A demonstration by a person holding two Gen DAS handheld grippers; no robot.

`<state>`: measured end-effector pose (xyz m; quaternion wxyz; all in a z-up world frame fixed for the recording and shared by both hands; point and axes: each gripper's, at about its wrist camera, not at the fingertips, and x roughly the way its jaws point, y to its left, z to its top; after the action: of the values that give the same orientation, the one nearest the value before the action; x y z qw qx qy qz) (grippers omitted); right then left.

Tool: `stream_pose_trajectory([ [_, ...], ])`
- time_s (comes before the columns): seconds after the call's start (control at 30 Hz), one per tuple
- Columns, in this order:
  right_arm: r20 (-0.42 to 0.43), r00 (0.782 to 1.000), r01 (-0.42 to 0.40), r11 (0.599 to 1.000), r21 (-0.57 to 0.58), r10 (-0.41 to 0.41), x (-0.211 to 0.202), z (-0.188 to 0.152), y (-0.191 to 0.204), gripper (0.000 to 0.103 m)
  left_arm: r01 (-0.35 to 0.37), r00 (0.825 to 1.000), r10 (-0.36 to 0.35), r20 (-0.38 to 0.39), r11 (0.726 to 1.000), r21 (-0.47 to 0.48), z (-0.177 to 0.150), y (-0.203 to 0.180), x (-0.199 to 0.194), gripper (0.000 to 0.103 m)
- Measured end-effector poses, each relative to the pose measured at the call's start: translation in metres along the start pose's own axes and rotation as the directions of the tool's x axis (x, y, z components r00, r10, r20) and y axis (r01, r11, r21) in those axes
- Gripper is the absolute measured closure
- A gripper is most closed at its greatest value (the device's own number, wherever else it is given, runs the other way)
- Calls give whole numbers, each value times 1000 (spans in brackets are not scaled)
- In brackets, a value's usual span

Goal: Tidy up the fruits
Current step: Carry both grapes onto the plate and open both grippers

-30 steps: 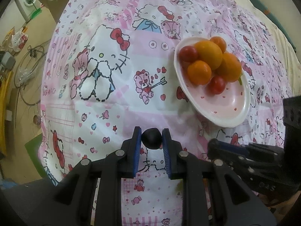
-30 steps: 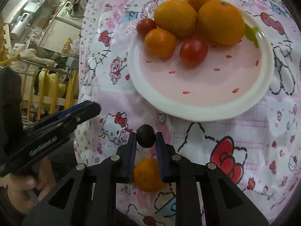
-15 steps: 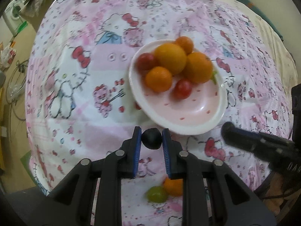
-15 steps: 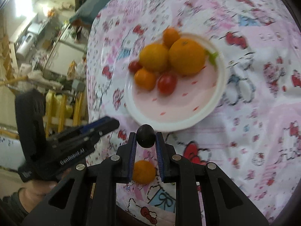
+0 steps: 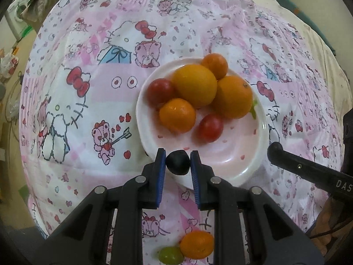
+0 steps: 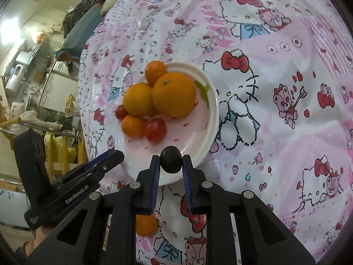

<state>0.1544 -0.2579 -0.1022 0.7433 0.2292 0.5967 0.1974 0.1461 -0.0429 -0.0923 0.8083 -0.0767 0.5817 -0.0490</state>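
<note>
A white plate (image 5: 238,165) (image 6: 209,119) holds several oranges (image 5: 195,85) (image 6: 174,93) and two red tomatoes (image 5: 209,128) (image 6: 155,130). My left gripper (image 5: 177,163) is shut on a dark grape (image 5: 177,162) over the plate's near rim. My right gripper (image 6: 170,163) is shut on another dark grape (image 6: 170,159) over the plate's near edge. A small orange (image 5: 197,244) (image 6: 146,225) and a green grape (image 5: 171,255) lie on the cloth below the grippers.
A pink cartoon-print cloth (image 5: 88,110) (image 6: 286,88) covers the round table. The other gripper's body shows at the right of the left view (image 5: 308,170) and at the left of the right view (image 6: 66,190). Household clutter stands beyond the table edge.
Both grippers have moved over the plate's near rim, each still holding its dark grape. The plate looks nearer in the left view and farther in the right view.
</note>
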Motion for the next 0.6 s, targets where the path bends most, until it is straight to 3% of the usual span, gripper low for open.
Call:
stream_pose_trajectory([
  [0.5, -19, 1000, 2, 1000, 2, -2, 16, 2, 4, 78, -8, 1000, 8, -1, 999, 31, 0, -7, 3, 83],
  [0.53, -14, 1000, 2, 1000, 8, -2, 15, 3, 3, 74, -13, 1000, 13, -2, 999, 35, 0, -7, 3, 83],
  [0.6, -5, 1000, -1, 1000, 26, 1, 12, 4, 1, 56, -25, 1000, 25, -3, 999, 33, 0, -7, 3, 65],
])
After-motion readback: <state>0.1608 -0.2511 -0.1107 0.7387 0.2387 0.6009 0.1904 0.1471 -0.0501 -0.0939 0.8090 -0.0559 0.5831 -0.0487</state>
